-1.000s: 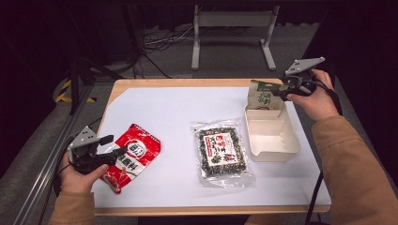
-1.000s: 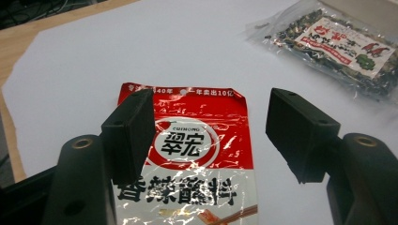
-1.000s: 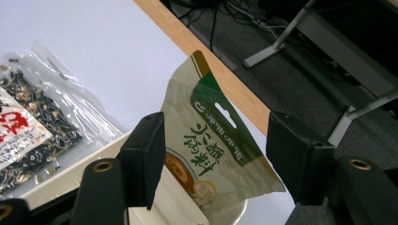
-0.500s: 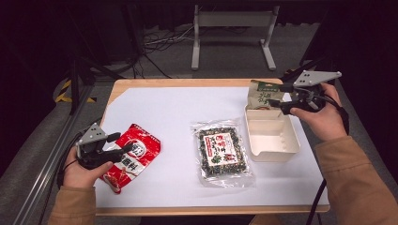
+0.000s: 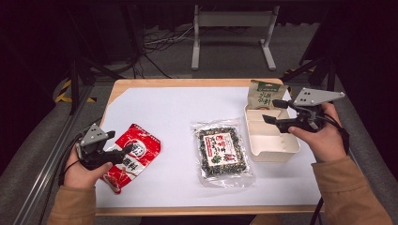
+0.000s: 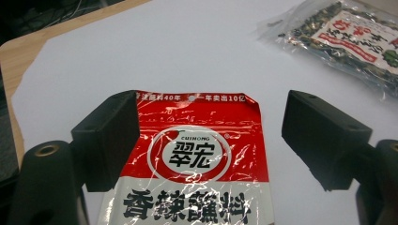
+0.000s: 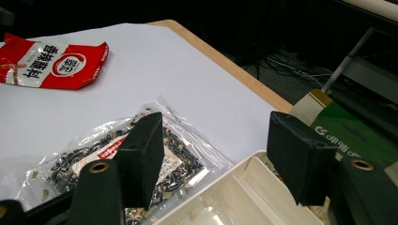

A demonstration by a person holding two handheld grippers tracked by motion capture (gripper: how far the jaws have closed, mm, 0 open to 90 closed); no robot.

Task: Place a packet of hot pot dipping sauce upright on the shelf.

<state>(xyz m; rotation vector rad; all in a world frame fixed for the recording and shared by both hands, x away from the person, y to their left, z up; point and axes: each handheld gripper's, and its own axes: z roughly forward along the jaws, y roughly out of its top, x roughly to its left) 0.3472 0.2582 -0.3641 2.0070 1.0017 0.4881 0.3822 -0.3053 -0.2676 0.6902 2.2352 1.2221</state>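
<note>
Red packet (image 5: 133, 156): flat at the table's near left edge, between the spread jaws.
Left gripper (image 6: 211, 140): jaws just widened, pads clear of packet; likely released.
Right gripper (image 5: 272, 111): wide, empty, shifted over white tray (image 5: 274, 151).

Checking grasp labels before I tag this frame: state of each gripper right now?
Left gripper: open, jaws just widened, straddling the red sauce packet without pressing it.
Right gripper: open, holding nothing, above the white tray.
</note>
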